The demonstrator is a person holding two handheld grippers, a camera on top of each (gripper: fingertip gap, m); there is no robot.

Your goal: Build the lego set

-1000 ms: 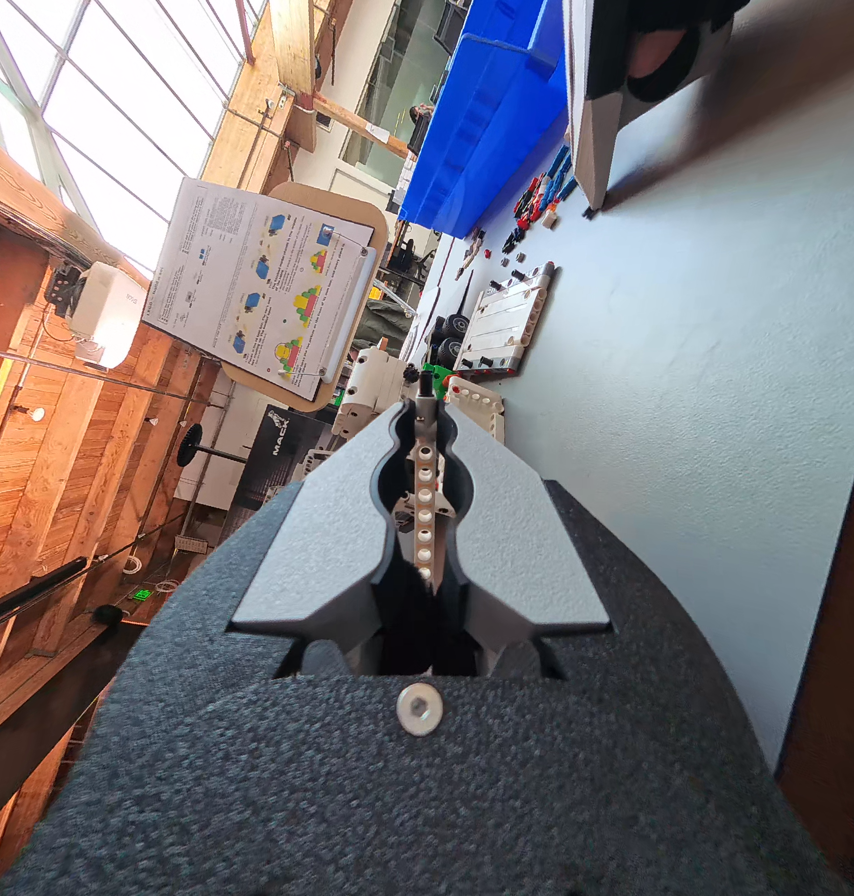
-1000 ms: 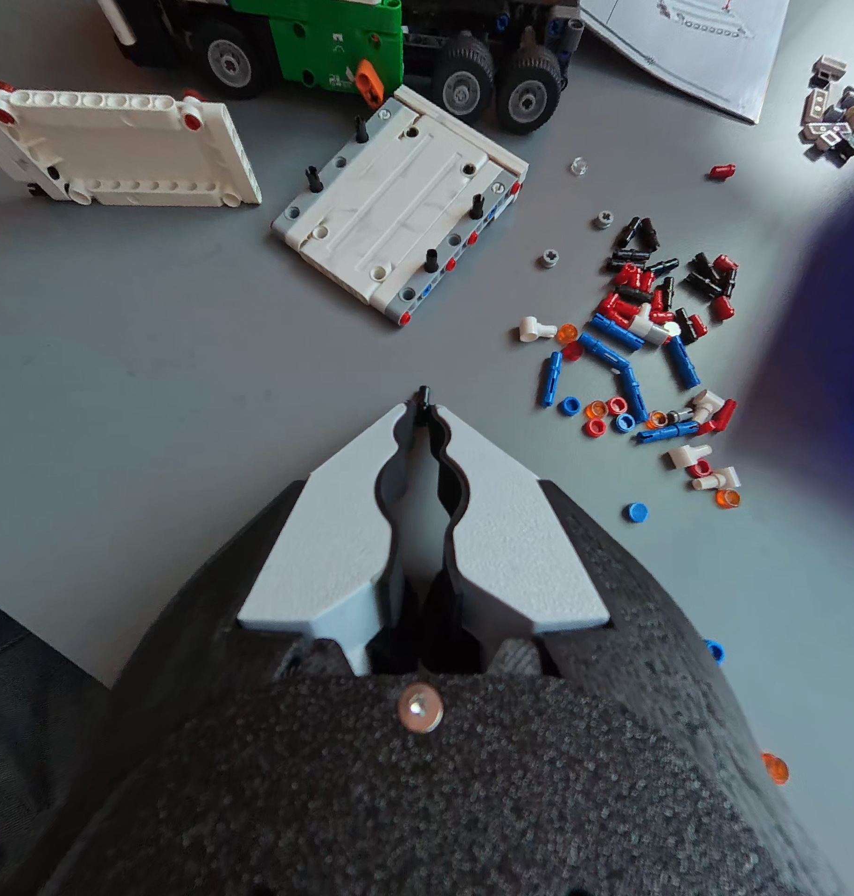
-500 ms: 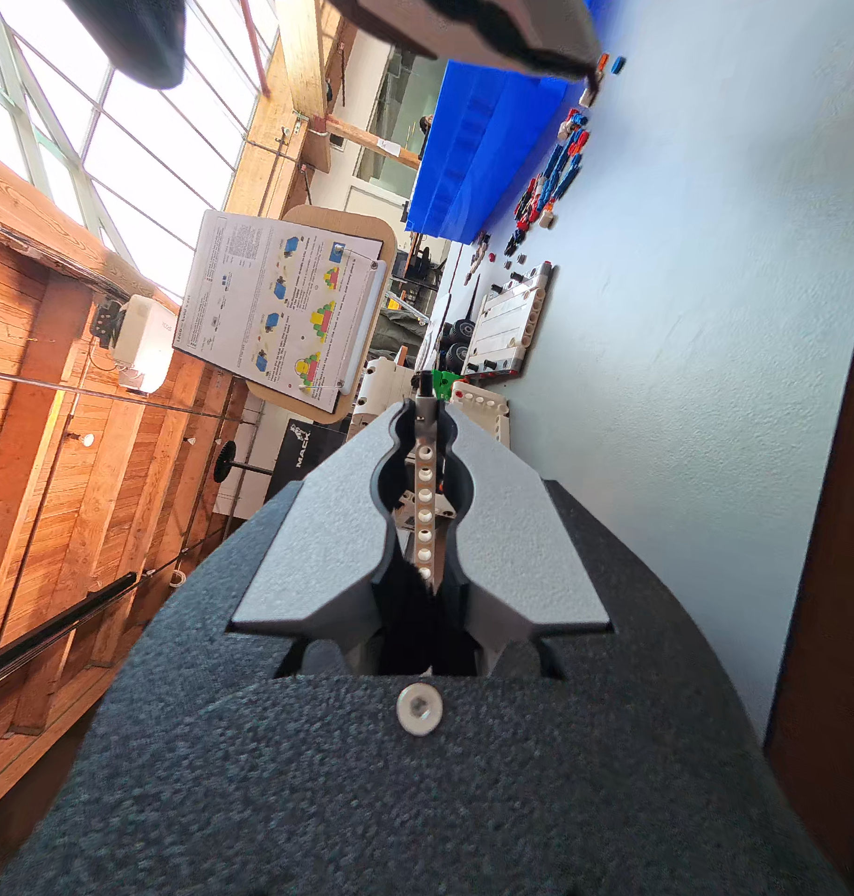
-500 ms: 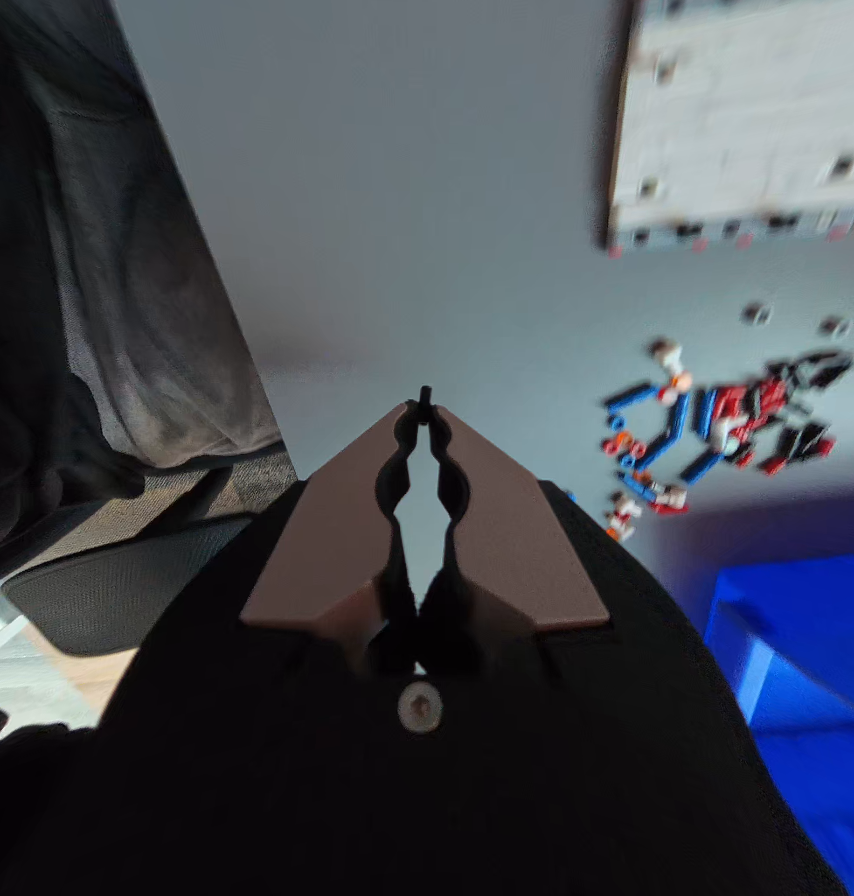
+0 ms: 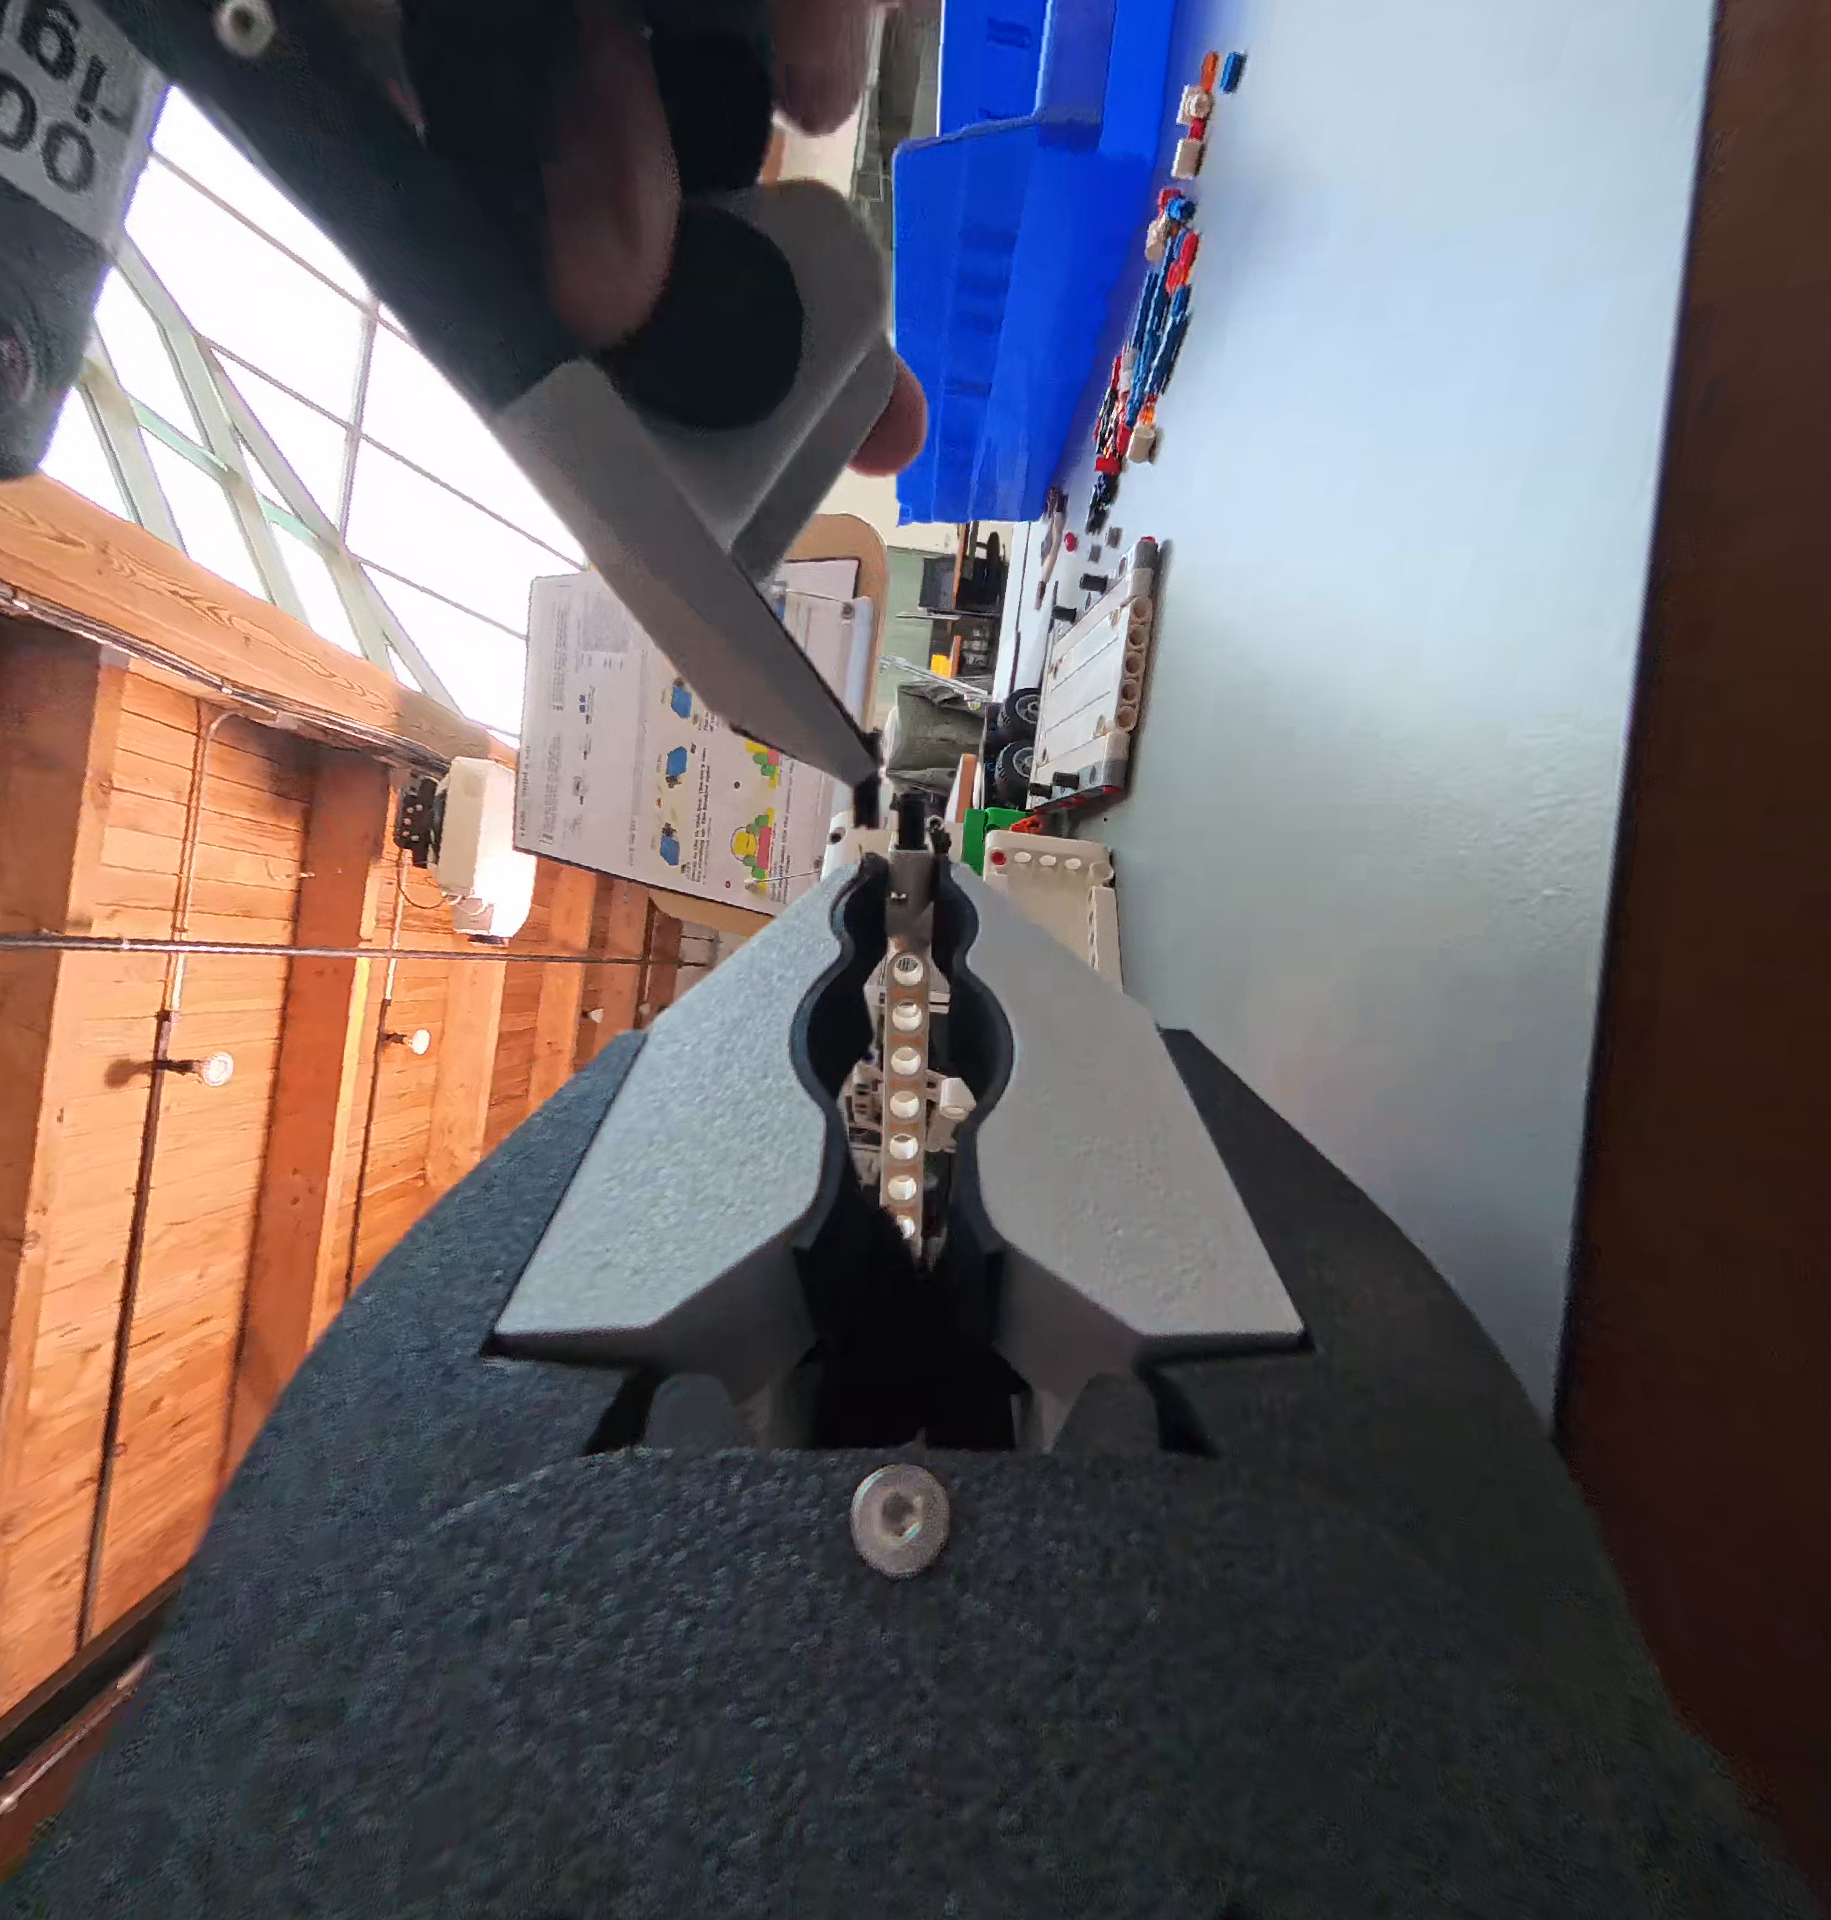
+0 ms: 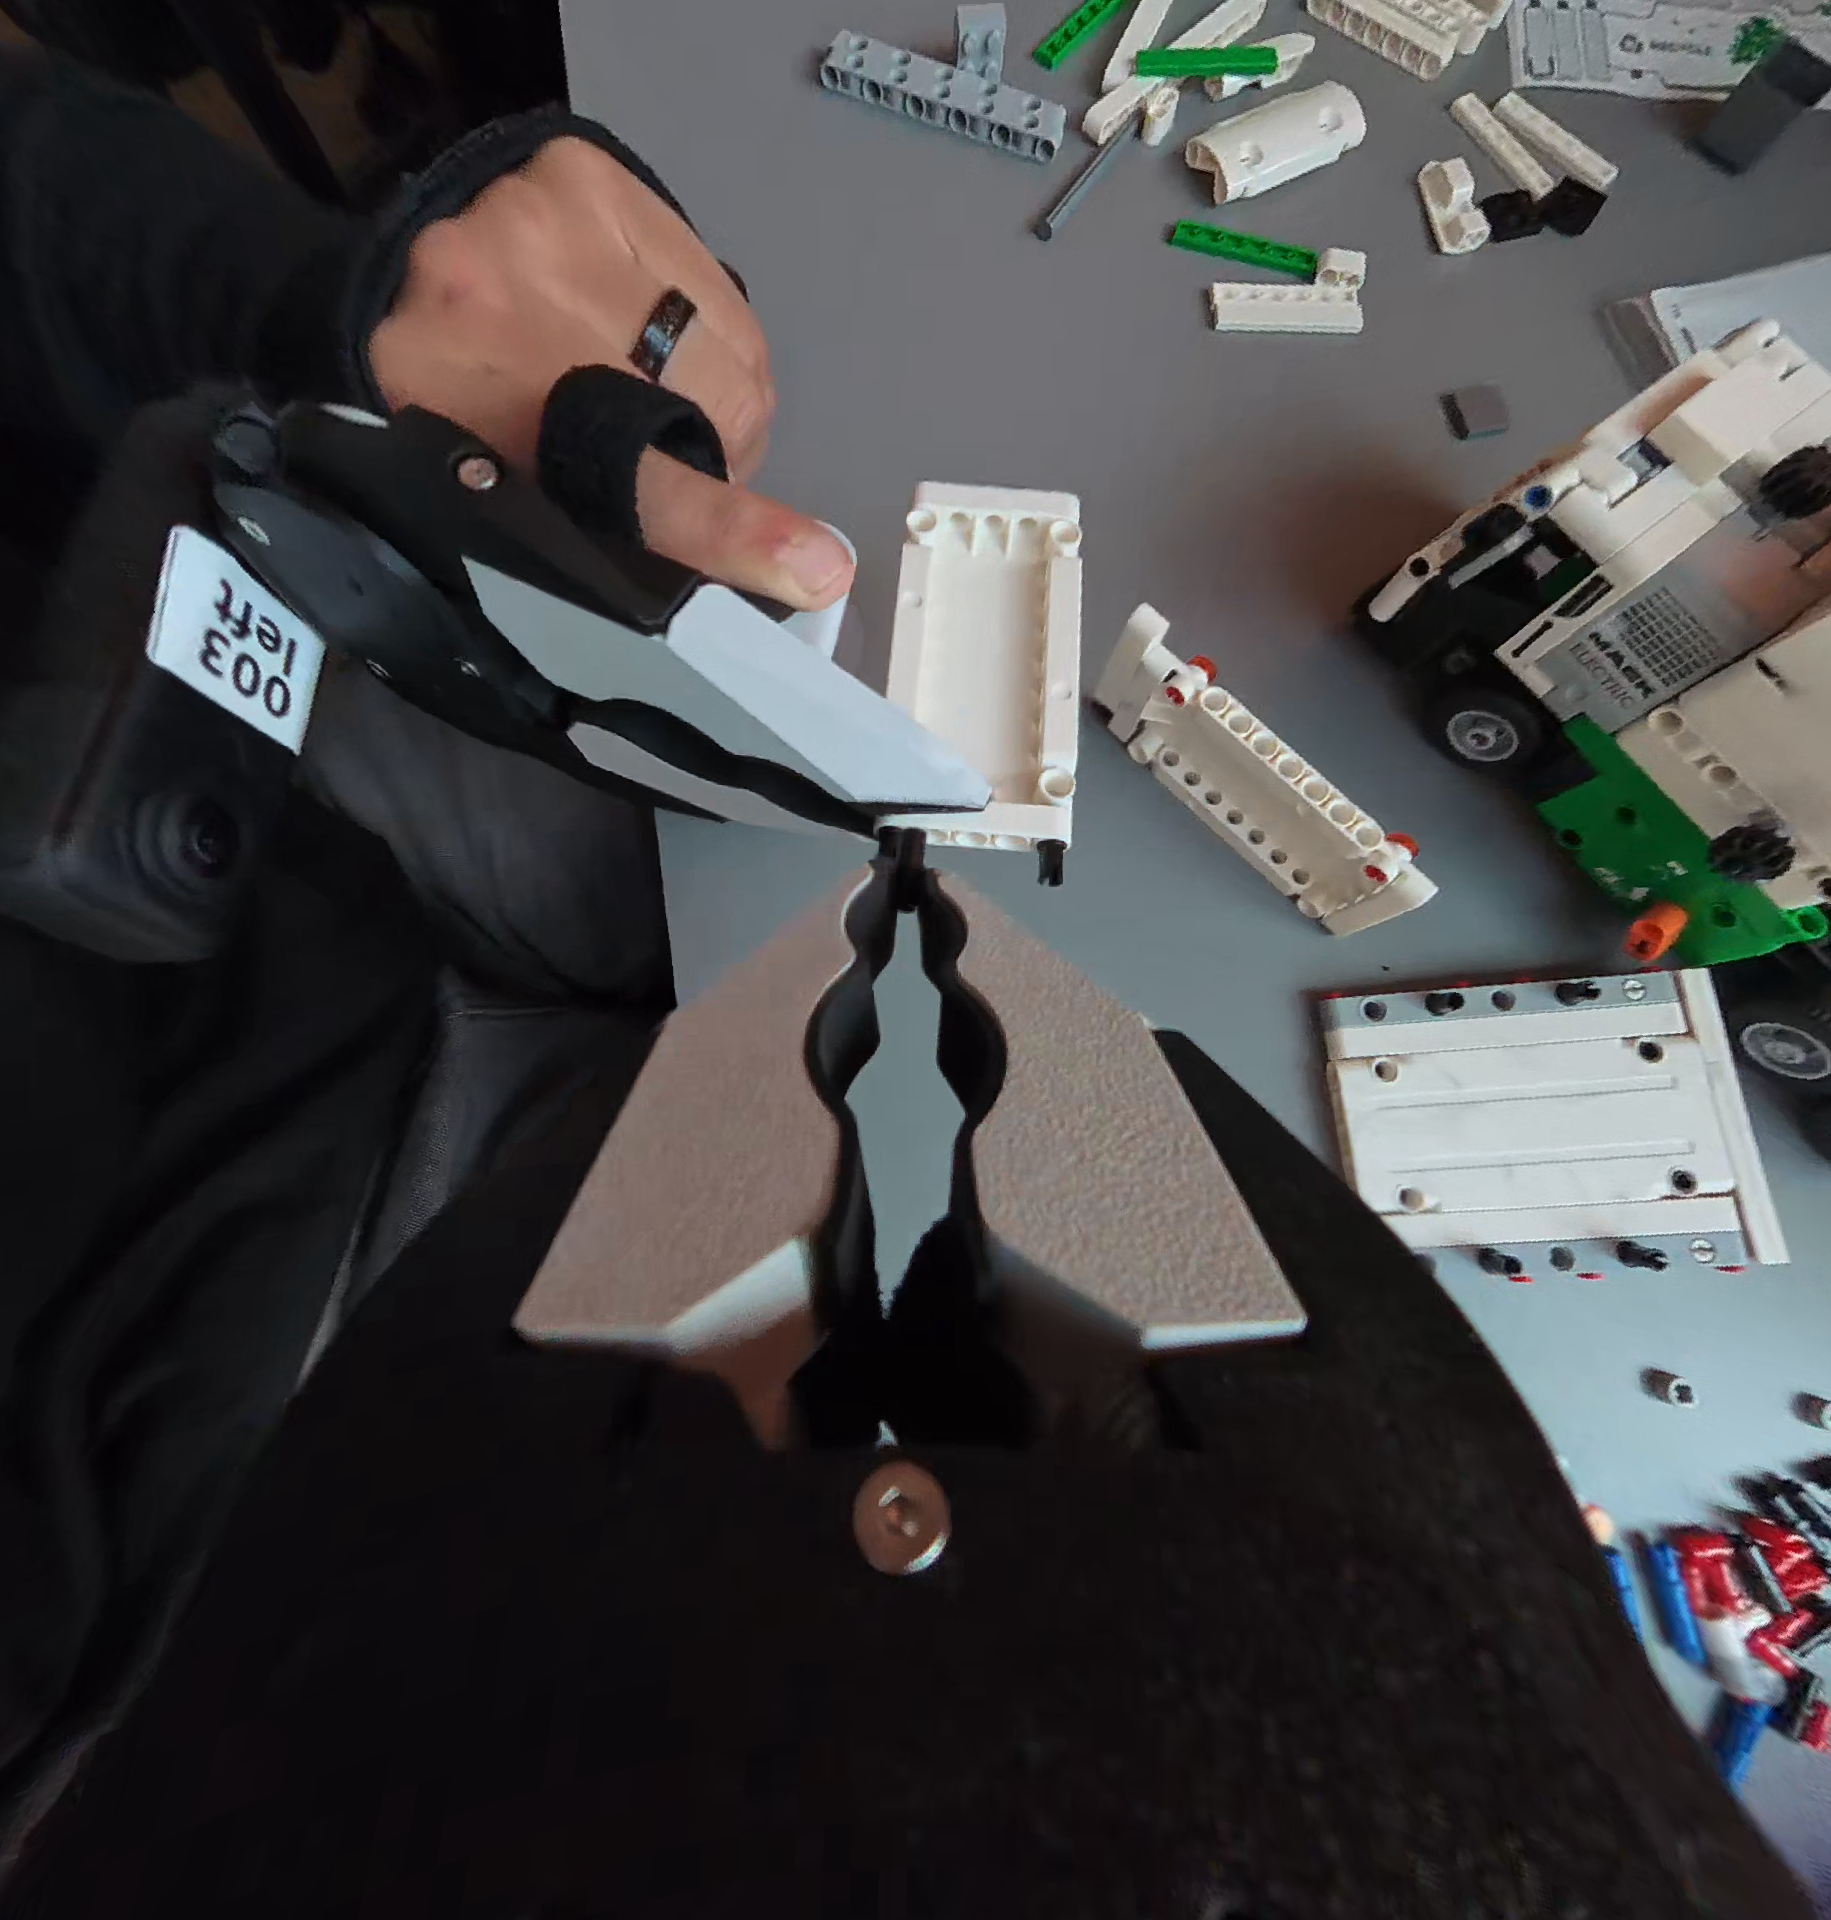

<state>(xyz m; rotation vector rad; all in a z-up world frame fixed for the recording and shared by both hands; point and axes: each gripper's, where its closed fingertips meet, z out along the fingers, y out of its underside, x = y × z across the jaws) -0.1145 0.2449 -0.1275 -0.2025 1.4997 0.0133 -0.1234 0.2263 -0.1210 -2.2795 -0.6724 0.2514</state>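
My left gripper [image 5: 911, 873] is shut on a white panel with a row of holes, seen edge-on between the jaws [image 5: 906, 1060]. In the right wrist view the same gripper [image 6: 932, 810] holds the panel [image 6: 994, 644] up over the grey table's edge. My right gripper [image 6: 906, 878] is shut on a small black pin [image 6: 903, 854]. The pin's tip is at the panel's near edge, right beside the left gripper's tip. A second black pin [image 6: 1048, 862] sticks out of the panel's other corner. In the left wrist view the right gripper [image 5: 859, 764] reaches in from the upper left.
A white and green truck model [image 6: 1669, 644], a white beam piece [image 6: 1264, 790] and a white and grey plate [image 6: 1534, 1122] lie on the table. Small red, blue and black pins [image 6: 1763, 1600] are heaped at the right. A blue bin [image 5: 1004, 260] stands further off. Less than 4 cm separates the two grippers' tips.
My right gripper swung from over the pin pile across to the left gripper's panel, with the black pin in its tips throughout. The left gripper kept hold of the panel and barely moved.
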